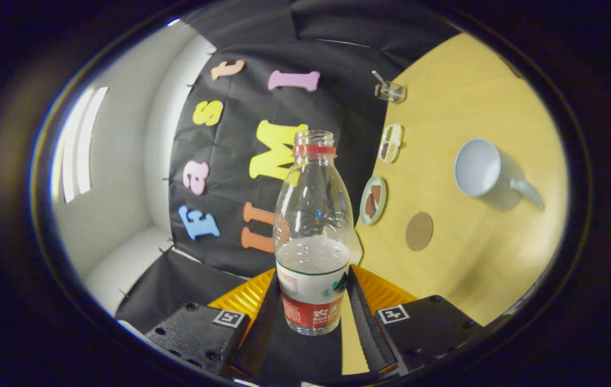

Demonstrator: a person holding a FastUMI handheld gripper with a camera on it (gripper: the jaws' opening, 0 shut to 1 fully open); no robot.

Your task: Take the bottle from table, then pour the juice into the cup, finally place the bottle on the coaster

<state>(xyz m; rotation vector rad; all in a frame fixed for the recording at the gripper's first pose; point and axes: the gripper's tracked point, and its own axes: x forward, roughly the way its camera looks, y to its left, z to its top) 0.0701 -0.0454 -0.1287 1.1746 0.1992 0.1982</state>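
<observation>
Jaws clenched on the uncapped bottle (313, 236) held between them, cup (477, 167) well beyond

One uncapped bottle (313, 231); one cup (477, 167); one round coaster (419, 231); two small dishes (374, 200) (390, 143); one clear container (390, 91), possibly a glass.

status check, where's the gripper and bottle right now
Gripper shut on bottle, cap off, part full, lifted and tilted relative to the table. Cup and coaster beyond, apart. Nothing between bottle and cup.
</observation>
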